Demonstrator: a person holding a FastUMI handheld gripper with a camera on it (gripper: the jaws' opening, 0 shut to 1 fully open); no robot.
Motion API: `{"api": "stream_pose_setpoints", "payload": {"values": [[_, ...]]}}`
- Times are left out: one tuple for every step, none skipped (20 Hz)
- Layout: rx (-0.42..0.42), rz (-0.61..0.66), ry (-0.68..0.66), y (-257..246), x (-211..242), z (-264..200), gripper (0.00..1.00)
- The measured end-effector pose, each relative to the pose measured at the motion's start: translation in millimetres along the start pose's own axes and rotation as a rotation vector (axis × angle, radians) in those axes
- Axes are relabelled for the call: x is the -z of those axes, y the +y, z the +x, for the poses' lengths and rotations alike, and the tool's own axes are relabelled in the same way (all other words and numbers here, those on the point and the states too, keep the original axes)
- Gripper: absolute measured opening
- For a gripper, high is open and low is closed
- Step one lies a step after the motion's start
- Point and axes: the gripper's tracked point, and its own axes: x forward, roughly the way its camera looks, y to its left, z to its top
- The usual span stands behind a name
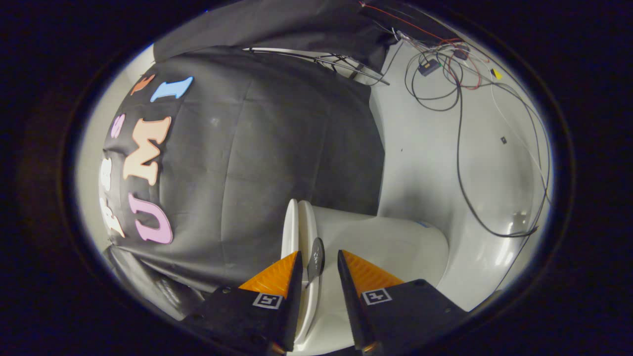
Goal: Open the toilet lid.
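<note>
Two fingers of the claw stand slightly apart around the raised toilet lid edge, pressing nothing visibly.

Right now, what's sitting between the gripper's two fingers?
In the gripper view, the open gripper straddles the toilet lid edge, with a small dark round tab on that edge in the gap. Neither finger presses it.

Handheld gripper, 2 wedge-shaped fingers tapering fwd to thin tips, inner edges straight, small gap between. Ribbed/grooved texture on sloped upper faces. Behind: matte black blocky bodies, one per finger, each w/ small square white-bordered black & white fiducial tag near front. Round screw recesses in black housing, left side.
</note>
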Motion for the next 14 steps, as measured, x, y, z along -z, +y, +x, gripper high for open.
{"api": "stream_pose_setpoints", "payload": {"values": [[-0.027,0.011,0.007,4.9,0.2,3.3,0.39],[-0.008,0.012,0.009,3.2,2.1,9.9,0.35],[0.026,0.013,0.011,-1.9,1.7,15.4,0.3],[0.042,0.017,0.025,-3.0,4.3,18.6,0.25],[0.037,0.015,0.026,1.8,4.8,18.9,0.16],[0.052,0.002,0.023,4.0,5.2,18.4,0.08],[0.07,-0.017,0.02,6.5,4.3,18.9,0.06],[0.094,-0.044,0.019,8.6,7.2,19.7,0.06],[0.098,-0.072,0.017,14.3,6.4,19.9,0.06],[0.089,-0.097,0.016,21.4,5.9,17.0,0.06],[0.059,-0.111,0.011,32.3,4.4,15.7,0.06],[0.028,-0.124,0.008,47.5,5.7,13.9,0.06],[0.003,-0.144,0.003,60.3,6.8,13.1,0.06],[-0.009,-0.168,0.001,72.4,10.7,13.0,0.06]]}}
